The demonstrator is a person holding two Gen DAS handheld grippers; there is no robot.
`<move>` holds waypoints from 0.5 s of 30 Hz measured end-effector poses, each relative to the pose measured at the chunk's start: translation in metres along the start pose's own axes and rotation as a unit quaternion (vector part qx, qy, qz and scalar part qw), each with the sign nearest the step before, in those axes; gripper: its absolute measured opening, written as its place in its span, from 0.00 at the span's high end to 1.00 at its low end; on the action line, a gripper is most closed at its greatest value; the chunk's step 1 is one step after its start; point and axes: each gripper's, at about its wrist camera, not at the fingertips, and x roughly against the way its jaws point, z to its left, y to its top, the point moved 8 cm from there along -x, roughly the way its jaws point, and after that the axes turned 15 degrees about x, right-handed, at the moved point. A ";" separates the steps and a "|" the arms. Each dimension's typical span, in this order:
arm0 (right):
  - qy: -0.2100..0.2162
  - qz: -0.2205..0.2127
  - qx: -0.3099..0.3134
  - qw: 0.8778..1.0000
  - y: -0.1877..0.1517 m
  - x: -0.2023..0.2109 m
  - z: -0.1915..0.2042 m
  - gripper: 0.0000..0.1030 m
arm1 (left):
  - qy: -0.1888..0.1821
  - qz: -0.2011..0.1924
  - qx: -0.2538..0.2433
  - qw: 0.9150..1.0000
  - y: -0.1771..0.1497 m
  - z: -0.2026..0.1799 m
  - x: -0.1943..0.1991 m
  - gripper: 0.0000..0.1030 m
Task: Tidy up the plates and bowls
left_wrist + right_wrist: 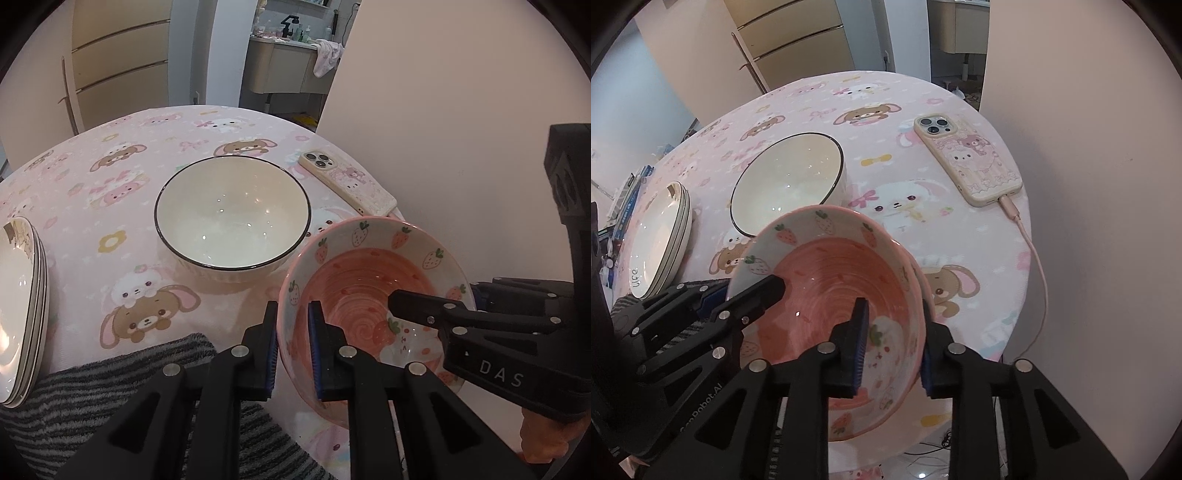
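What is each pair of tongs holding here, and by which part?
Both straddle the rim of the strawberry bowl: left tongs on its left edge, right tongs on its right edge. Whether the pads press cannot be told.

A round surface (92, 155) is covered with a pink cloth printed with cartoon bears and rabbits. A grey striped fluffy cloth (122, 373) lies over its near edge. Beyond the far edge stands a beige cabinet (118, 59) with horizontal metal trim strips. A plain pale wall (443, 110) rises just beside the surface's right edge. Past the wall's corner, an opening shows a vanity unit (284, 66) with a black tap (290, 24), bottles and a draped towel (327, 55). Cables lie on glossy floor (923, 465) below.
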 end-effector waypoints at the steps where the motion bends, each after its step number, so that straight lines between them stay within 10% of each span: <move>1: 0.001 0.002 -0.002 1.000 0.000 -0.001 0.000 0.74 | -0.004 0.001 -0.002 1.000 0.000 -0.002 0.000 0.79; 15: 0.027 0.023 -0.016 0.999 0.000 -0.006 -0.002 0.69 | -0.008 -0.014 0.004 1.000 0.007 0.005 0.011 0.37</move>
